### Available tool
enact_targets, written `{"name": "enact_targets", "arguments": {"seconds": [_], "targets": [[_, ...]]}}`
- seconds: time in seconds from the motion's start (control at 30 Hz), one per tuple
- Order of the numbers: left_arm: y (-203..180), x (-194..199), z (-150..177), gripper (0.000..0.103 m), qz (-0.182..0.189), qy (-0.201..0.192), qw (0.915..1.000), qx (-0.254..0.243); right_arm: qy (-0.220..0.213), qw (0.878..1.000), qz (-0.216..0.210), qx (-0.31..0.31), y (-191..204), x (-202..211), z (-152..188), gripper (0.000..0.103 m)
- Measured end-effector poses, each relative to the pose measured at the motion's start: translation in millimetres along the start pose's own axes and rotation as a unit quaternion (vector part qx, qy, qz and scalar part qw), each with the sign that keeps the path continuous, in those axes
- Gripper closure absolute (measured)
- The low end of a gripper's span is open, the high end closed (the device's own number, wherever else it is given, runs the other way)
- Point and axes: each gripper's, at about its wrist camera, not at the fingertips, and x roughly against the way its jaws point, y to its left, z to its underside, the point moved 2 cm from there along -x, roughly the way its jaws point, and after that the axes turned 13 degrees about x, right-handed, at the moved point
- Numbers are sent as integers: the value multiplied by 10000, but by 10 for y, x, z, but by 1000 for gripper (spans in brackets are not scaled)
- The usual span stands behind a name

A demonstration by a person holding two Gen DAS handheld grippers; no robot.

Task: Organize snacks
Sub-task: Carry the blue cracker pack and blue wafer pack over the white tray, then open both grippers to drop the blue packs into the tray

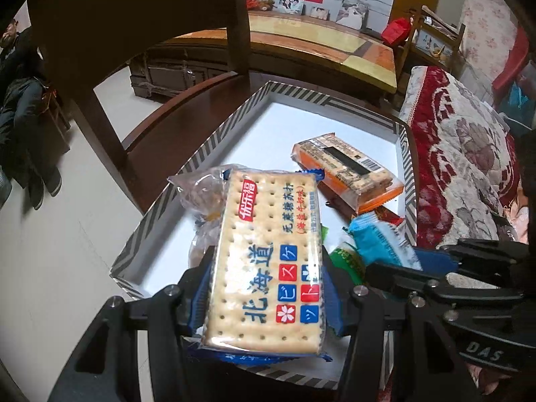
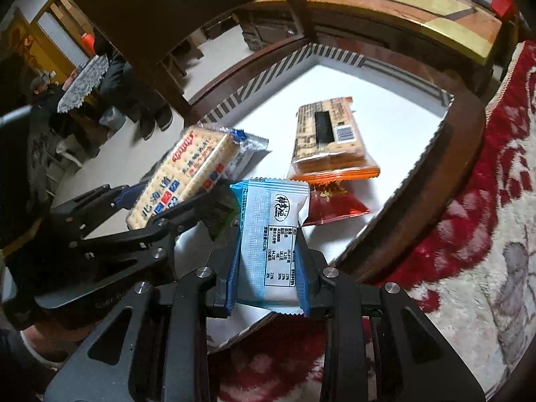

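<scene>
I've got both claws loaded over the white tray with the striped rim [image 1: 187,167] — left gripper [image 1: 264,296] clamped across the cream cracker pack in clear wrap [image 1: 268,258], held flat so it drops in label-up; right gripper [image 2: 268,288] clenched on the pale blue foil sachet [image 2: 268,234]. An orange-wrapped cracker pack [image 1: 348,174] already lies in the tray, so I'd aim beside it

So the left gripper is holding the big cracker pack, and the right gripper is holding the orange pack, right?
Not quite. The left gripper does hold the big cracker pack, but the right gripper holds a small blue and white packet. The orange pack lies in the white tray, untouched, as the right wrist view shows.
</scene>
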Motion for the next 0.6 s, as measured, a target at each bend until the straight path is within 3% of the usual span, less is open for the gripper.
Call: {"name": "enact_targets", "arguments": {"seconds": [0.3,0.6], "targets": [[-35,-77,-57,45,1,22,10000,-2,157,9993,337,49,-171,-126,-174,76],[-115,-153,-114,45,-94,20,9999,-52,81,9993,342,-92,-301,-175,-254,75]]}}
